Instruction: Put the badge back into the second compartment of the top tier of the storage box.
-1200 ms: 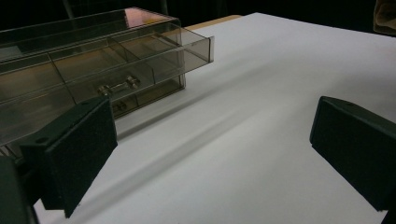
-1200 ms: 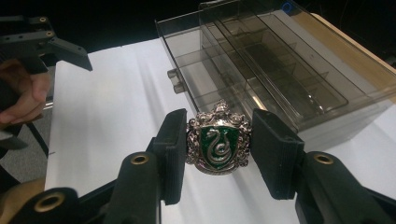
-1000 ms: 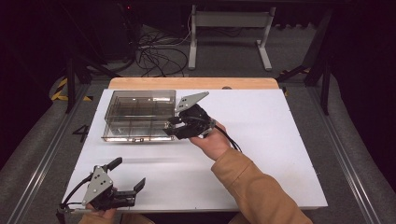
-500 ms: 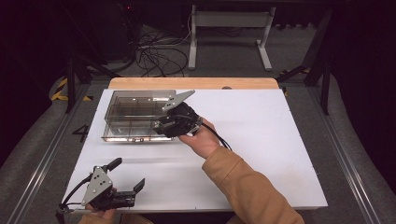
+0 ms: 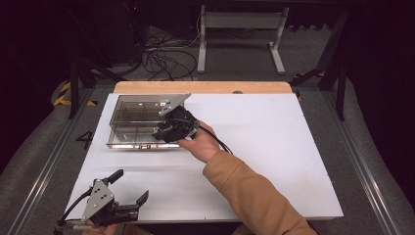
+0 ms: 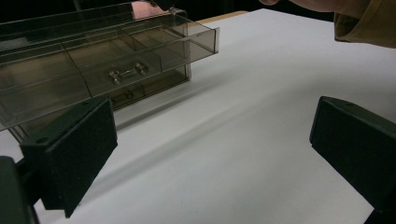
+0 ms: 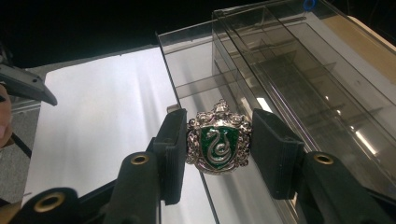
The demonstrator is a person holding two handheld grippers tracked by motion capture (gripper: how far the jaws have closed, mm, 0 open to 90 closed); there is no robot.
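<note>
The right hand-held gripper [image 5: 164, 131] sits over the near right corner of a clear smoked-plastic drawer box [image 5: 132, 117] that stands toward the far left of the white counter [image 5: 274, 147]. In its own view the two black jaws are pressed against the sides of a small silver crest badge [image 7: 218, 137] with a green enamel shield and a silver snake on it. The badge is held upright between the pads, just above an opened drawer [image 7: 196, 74] whose clear dividers show below and beyond it. The person's right hand [image 5: 200, 143] wraps the gripper body, a tan sleeve [image 5: 254, 196] running back to the near edge of the counter.

The left hand-held gripper [image 5: 128, 191] lies low at the near left corner of the counter, well apart from the box, its jaws spread wide with nothing between them. Its view looks across bare counter to the drawer box [image 6: 93, 65], where one drawer is pulled partly out and a small metal handle [image 6: 126, 73] shows on the drawer front.
</note>
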